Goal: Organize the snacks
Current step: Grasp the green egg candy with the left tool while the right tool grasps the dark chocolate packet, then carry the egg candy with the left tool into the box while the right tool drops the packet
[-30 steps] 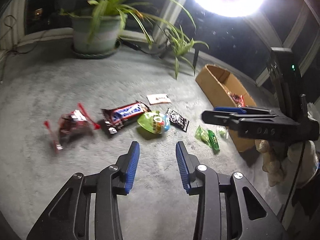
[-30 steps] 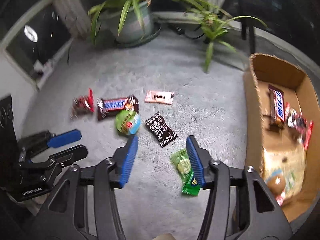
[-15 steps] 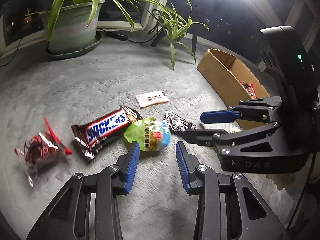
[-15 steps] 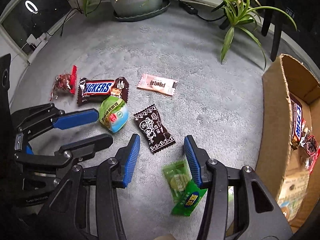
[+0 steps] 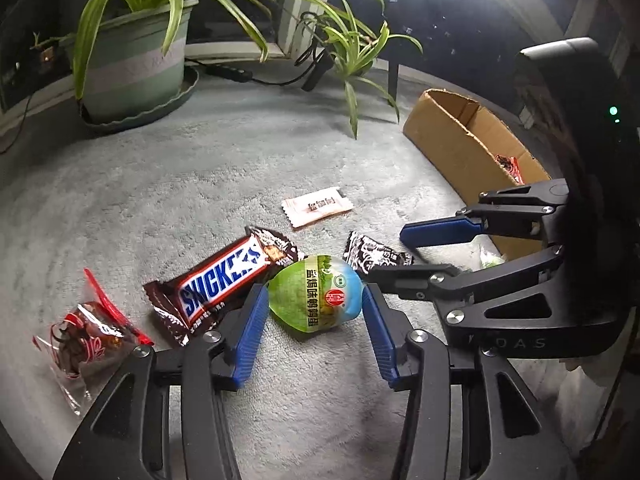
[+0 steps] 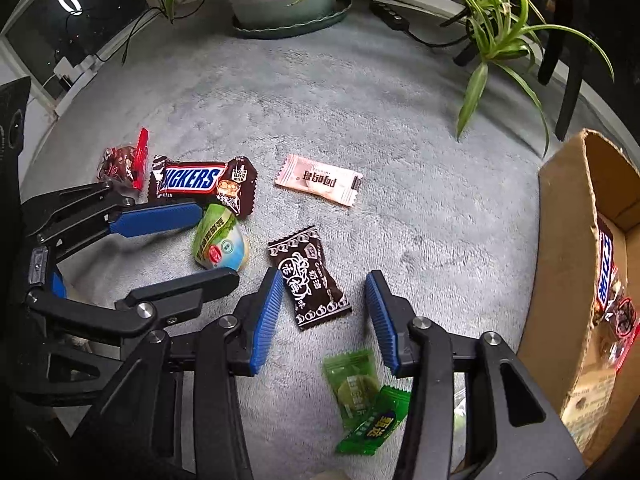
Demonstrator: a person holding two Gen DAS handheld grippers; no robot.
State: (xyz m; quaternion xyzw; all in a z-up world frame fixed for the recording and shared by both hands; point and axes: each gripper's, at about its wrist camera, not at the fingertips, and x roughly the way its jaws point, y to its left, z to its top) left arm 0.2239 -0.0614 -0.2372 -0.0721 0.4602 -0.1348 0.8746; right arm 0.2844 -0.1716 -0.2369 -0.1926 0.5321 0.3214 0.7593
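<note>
The green egg-shaped snack pack (image 5: 316,298) is straddled by the left gripper (image 5: 314,320) on the grey carpet (image 5: 160,200), jaws just widened and not pressing on it. The dark plum candy packet (image 6: 310,278) is framed by the right gripper (image 6: 322,318), jaws just narrowed, still clear of it. A Snickers bar (image 5: 224,280) is seen just beside the egg pack; the cardboard box (image 6: 560,264) is parked off right.

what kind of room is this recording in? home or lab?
Most likely a home, perhaps a sunroom or a window corner at night. A grey carpet serves as the work surface, a potted spider plant stands by dark window frames, and a power strip trails its cord along the sill.
</note>
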